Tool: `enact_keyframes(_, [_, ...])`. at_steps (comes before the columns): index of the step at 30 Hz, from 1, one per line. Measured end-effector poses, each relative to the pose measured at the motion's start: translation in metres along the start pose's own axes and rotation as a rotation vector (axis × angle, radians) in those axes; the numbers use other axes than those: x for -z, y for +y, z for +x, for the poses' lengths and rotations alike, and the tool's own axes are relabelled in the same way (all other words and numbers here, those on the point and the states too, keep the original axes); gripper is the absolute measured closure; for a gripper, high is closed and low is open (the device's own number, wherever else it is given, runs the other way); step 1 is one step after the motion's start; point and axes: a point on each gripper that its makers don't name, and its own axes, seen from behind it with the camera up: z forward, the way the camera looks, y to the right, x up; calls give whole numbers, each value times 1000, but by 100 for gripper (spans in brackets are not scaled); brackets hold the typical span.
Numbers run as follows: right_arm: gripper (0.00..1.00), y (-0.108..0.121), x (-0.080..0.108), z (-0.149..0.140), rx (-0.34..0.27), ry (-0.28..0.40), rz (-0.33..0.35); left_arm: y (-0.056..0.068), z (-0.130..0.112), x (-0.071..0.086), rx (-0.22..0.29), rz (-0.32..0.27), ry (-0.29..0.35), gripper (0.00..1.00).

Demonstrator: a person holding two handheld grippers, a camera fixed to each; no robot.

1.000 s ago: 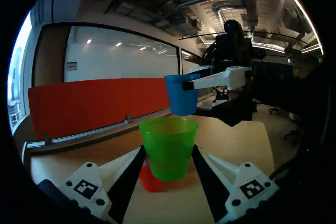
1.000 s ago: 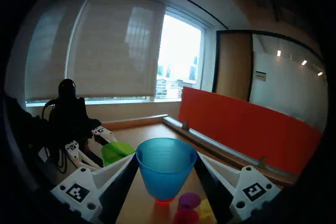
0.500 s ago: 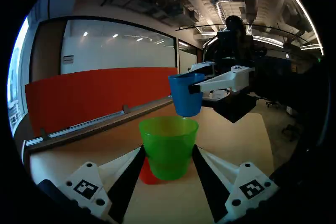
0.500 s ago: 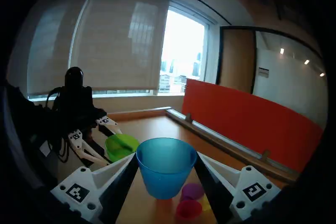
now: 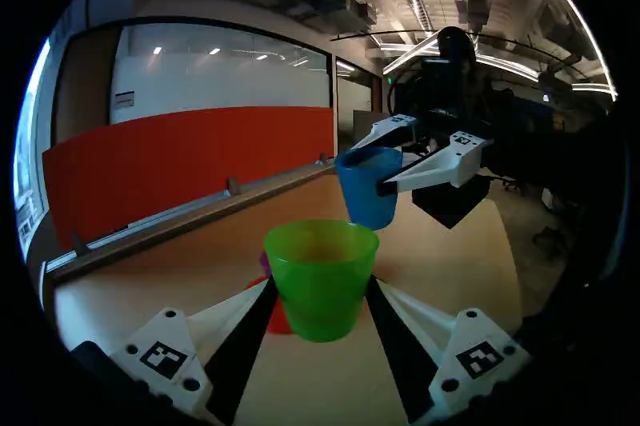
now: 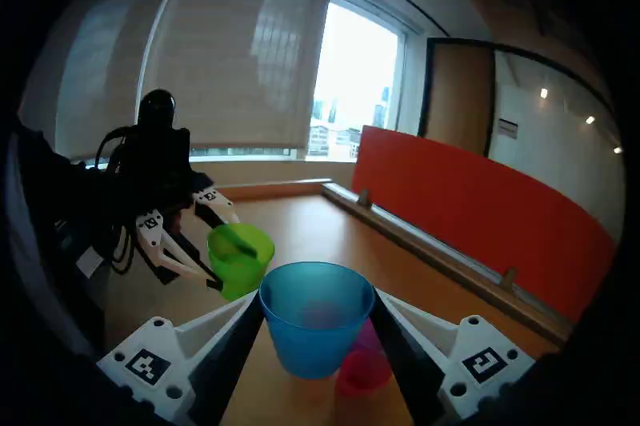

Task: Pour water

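Observation:
In the left gripper view, my left gripper (image 5: 320, 298) is shut on a green cup (image 5: 322, 274), held upright above the wooden table (image 5: 448, 258). Farther off, the right gripper (image 5: 384, 174) holds a blue cup (image 5: 368, 186), upright and slightly higher. In the right gripper view, my right gripper (image 6: 317, 330) is shut on the blue cup (image 6: 316, 326), which looks empty. The left gripper (image 6: 204, 254) shows to the left with the green cup (image 6: 238, 258), held by a person in dark clothing. The cups are apart.
Small cups stand on the table under the held ones: a red one (image 5: 276, 314) and a purple one (image 5: 264, 260), and a pink one (image 6: 364, 366). An orange partition (image 5: 184, 162) with a rail (image 6: 432, 254) runs along the table's far edge.
Both cups have come lower toward the table. In the left gripper view the blue cup has moved right and down, nearer the green cup's rim level. More table surface shows.

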Motion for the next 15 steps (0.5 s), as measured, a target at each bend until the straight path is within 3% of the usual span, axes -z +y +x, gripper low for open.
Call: enact_keyframes(15, [9,-2,-1,-52,-9,-80,26,1,-34,-11,-1,-17,-113,21])
